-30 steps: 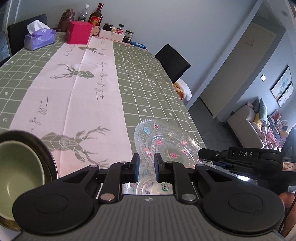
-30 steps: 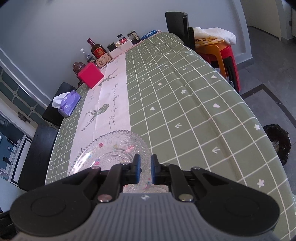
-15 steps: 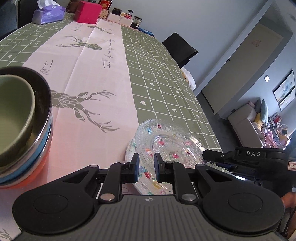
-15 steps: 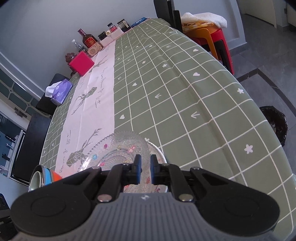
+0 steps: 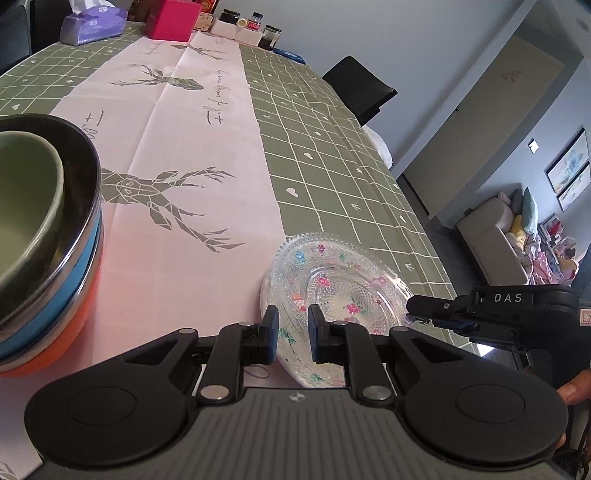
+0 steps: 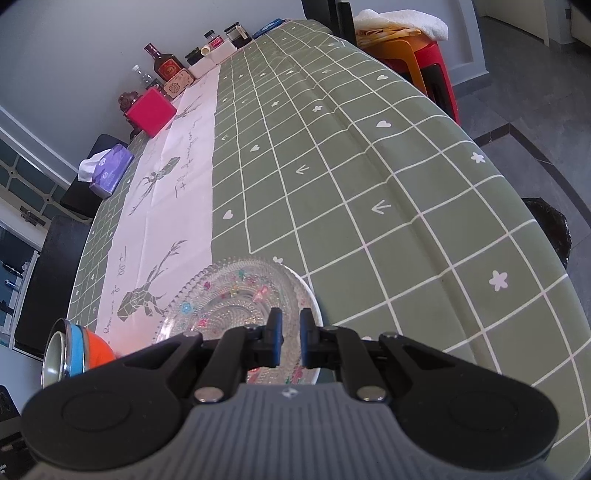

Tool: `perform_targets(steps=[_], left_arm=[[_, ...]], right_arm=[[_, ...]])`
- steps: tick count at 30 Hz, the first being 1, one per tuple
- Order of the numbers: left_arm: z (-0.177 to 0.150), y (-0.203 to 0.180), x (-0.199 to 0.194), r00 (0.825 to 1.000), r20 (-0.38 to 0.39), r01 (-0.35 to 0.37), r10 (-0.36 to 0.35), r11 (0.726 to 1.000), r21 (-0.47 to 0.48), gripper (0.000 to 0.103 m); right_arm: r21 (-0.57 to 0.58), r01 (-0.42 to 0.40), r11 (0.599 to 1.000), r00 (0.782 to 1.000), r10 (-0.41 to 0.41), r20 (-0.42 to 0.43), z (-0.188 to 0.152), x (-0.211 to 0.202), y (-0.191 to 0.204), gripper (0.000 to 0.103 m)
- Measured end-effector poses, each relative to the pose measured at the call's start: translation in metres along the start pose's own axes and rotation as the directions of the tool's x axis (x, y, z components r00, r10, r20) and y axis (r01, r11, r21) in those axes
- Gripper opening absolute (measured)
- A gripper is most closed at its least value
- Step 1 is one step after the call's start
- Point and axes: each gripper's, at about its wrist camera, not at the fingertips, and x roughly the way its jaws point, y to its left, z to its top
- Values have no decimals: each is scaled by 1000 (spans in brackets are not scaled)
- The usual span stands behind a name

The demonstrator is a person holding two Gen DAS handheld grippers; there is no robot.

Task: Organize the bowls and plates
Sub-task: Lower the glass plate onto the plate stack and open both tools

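A clear glass plate (image 5: 343, 284) with coloured flower dots sits low over the tablecloth, tilted a little. My left gripper (image 5: 291, 328) is shut on its near left rim. From the right, my right gripper (image 5: 410, 314) pinches the opposite rim. In the right wrist view the same plate (image 6: 229, 295) runs between the fingertips of my right gripper (image 6: 290, 339). A second plate rim (image 6: 312, 299) seems to lie right under it. At the left stands a stack of bowls (image 5: 44, 236): a green one inside a steel one, over blue and orange ones.
A purple tissue box (image 5: 92, 24), a pink box (image 5: 168, 24) and jars (image 5: 255, 29) line the far end of the table. A black chair (image 5: 358, 88) stands at the right side. The table's right edge (image 6: 517, 206) drops to the floor, near a red stool (image 6: 424, 62).
Both grippers have sunk toward the table with the glass plate between them. The bowl stack now fills more of the left wrist view.
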Motion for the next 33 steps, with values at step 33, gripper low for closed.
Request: perform_targets(steps=[33], left_arm=[[-5,16,-1,997,71,19,-8,989,-150,41]], right_arm=[[116,-34,993,999,30,39,-19,-13,-23,49]])
